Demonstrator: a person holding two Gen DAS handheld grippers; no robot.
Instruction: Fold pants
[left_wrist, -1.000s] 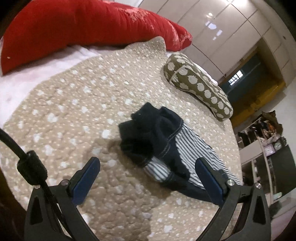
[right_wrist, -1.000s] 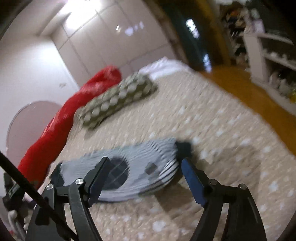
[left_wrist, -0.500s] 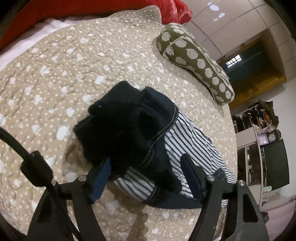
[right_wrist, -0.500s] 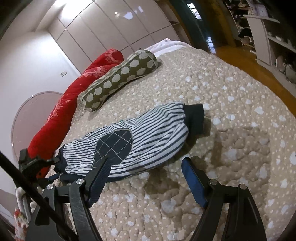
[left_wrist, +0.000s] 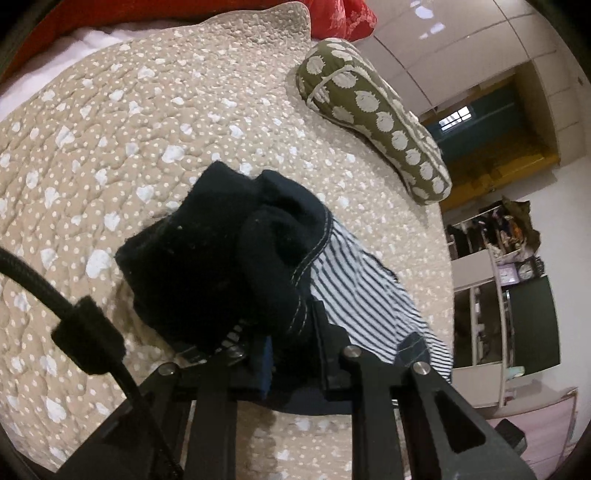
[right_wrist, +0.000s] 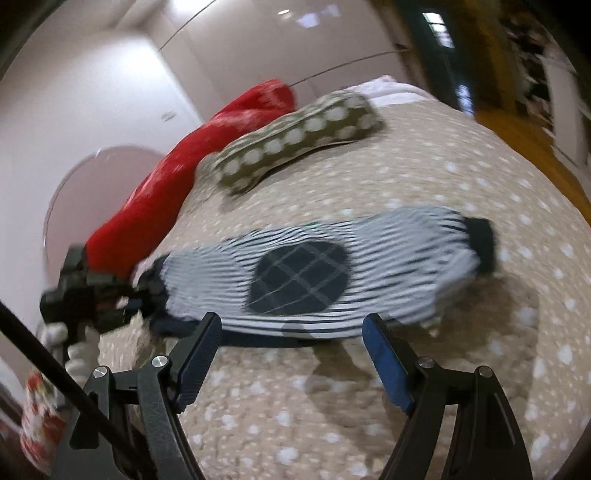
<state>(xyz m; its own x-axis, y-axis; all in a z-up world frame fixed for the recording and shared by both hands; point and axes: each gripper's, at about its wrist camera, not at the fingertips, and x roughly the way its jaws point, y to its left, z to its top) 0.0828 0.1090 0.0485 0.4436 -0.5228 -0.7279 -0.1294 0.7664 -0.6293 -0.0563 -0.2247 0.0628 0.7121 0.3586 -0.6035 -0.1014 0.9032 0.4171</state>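
Small striped pants (right_wrist: 369, 266) with a navy checked knee patch and navy cuffs lie lengthwise on the beige dotted quilt (right_wrist: 424, 173). In the left wrist view the navy waistband end (left_wrist: 221, 258) is bunched up, and my left gripper (left_wrist: 284, 332) is shut on the waistband of the pants. From the right wrist view the left gripper (right_wrist: 92, 295) shows at the pants' left end. My right gripper (right_wrist: 291, 343) is open, just in front of the pants' near edge below the patch, touching nothing.
An olive dotted bolster pillow (left_wrist: 373, 110) and a long red cushion (right_wrist: 192, 158) lie at the head of the bed. Shelves and clutter (left_wrist: 498, 266) stand beyond the bed's right edge, above a wooden floor (right_wrist: 524, 140).
My left gripper moved onto the waistband and closed on it. My right gripper moved closer to the pants' near edge and stayed open.
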